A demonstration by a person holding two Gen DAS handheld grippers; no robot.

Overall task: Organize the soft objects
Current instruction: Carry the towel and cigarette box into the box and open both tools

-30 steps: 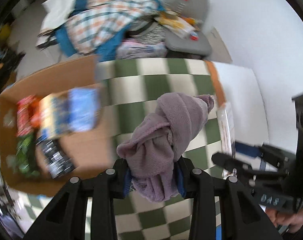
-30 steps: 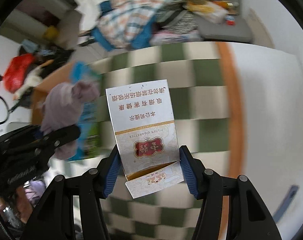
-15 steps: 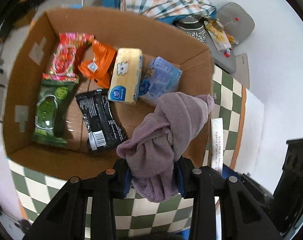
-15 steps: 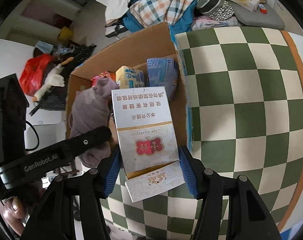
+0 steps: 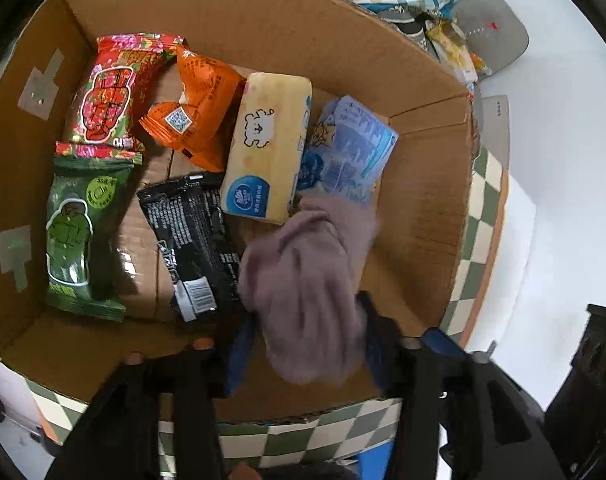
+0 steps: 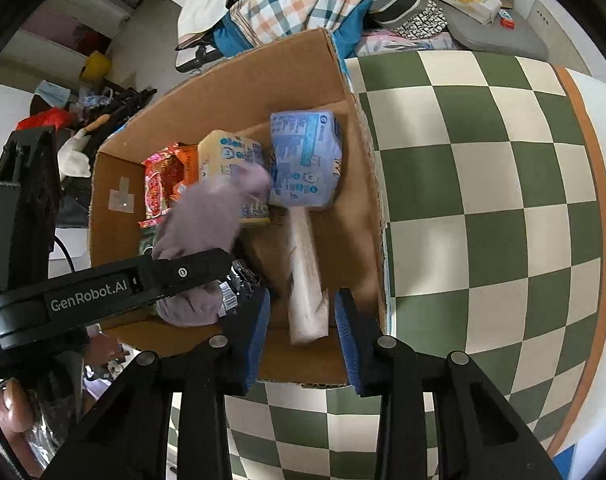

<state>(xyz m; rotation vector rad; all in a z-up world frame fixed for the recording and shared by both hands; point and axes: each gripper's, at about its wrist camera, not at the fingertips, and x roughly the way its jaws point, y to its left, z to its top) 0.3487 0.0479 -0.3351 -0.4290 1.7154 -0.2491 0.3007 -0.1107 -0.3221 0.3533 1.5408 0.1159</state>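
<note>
Bright daylight is flooding both fisheye views; edges are bending darkly, and the purple cloth [image 5: 315,292] is blurring.

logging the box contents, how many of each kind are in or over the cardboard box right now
sealed packets: 4 (red packet, orange packet, green packet, black packet)
tissue packs: 2 (yellow tissue pack, blue tissue pack)
purple cloth: 1
white carton: 1
total: 8
</note>
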